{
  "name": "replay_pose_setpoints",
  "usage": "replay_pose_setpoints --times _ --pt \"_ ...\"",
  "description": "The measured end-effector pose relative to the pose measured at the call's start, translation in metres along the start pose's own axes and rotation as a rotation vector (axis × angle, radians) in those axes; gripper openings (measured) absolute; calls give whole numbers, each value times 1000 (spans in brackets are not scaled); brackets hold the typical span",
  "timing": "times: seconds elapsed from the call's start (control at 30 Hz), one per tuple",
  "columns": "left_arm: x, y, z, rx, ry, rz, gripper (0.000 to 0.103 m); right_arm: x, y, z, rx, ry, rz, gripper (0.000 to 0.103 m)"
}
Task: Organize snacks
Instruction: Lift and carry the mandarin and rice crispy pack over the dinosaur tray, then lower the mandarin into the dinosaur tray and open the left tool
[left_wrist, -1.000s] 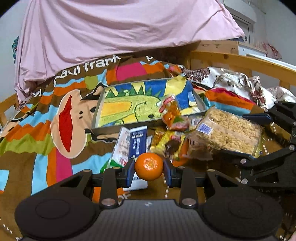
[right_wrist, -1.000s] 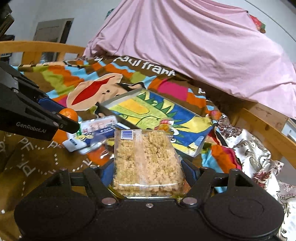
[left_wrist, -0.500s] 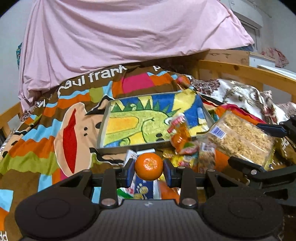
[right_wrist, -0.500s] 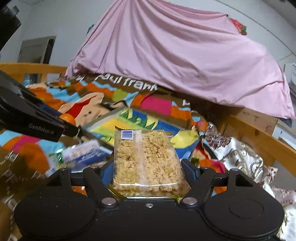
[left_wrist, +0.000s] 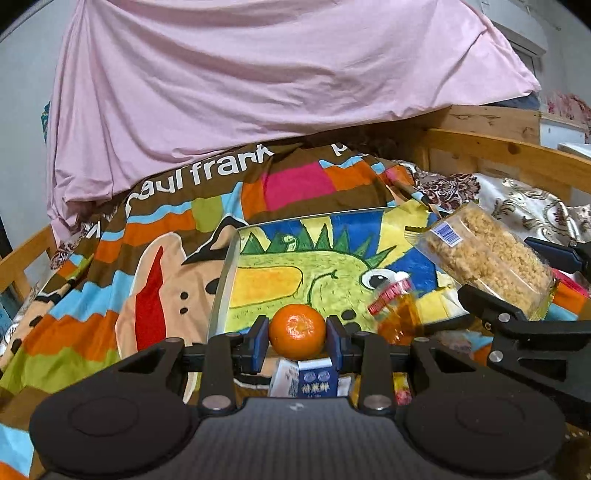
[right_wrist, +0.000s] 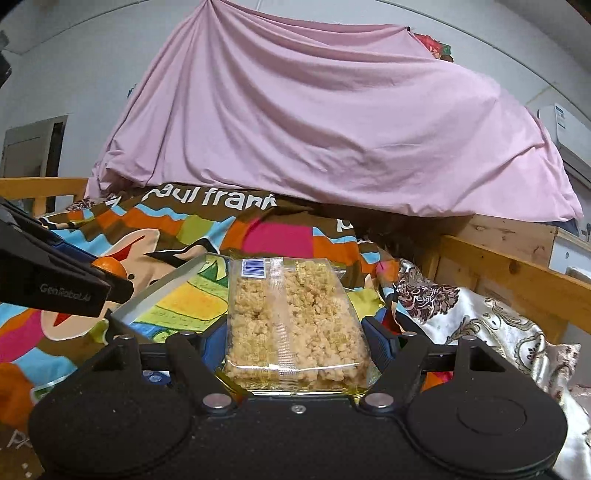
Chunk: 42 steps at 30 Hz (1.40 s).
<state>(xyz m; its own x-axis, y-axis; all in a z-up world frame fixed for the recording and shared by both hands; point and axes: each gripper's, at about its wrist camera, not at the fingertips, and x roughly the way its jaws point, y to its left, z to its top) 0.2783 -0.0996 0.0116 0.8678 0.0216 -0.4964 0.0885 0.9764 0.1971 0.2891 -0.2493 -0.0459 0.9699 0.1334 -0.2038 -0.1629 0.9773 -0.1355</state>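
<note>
Since one second ago both grippers have come forward and a little up, so the tray (left_wrist: 229, 273) with the green dinosaur picture now fills the middle of the left wrist view, and the loose snacks on the blanket (left_wrist: 92, 314) have dropped toward the lower edge.

The left gripper (left_wrist: 297, 334) is clamped on the mandarin (left_wrist: 297, 331), which hangs above the near edge of the tray. The right gripper (right_wrist: 295, 343) is closed on the crumble snack pack (right_wrist: 291, 317), held above the tray's right side.

The risks, as I judge them: the mandarin is round and smooth, so it can roll to the tray wall or out after release if it is dropped from high. The pack is soft film held only at its lower end, so it can bend or slip. The two tools are near each other and can collide above the tray.

The left view shows the orange candy bag (left_wrist: 397, 314) leaning at the tray's near edge and the blue milk carton (left_wrist: 317, 380) below the jaws; the right view hides both behind the pack. The right view shows the left gripper's side, with only a sliver of the mandarin.
</note>
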Motion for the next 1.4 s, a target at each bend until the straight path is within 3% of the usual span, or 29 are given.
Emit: replay_pose_setpoints --times 0.5,0.83,1.07,1.4 --pt "102 -5 30 -52 53 -26 36 73 -41 -16 64 16 -46 76" --pt "173 -11 31 -78 114 -39 36 132 -49 -17 35 53 6 76" --pt "201 -7 25 -105 169 -29 36 158 -28 -31 -17 157 56 76" --pt "213 -10 9 -105 210 -21 37 168 -33 -38 42 219 71 76"
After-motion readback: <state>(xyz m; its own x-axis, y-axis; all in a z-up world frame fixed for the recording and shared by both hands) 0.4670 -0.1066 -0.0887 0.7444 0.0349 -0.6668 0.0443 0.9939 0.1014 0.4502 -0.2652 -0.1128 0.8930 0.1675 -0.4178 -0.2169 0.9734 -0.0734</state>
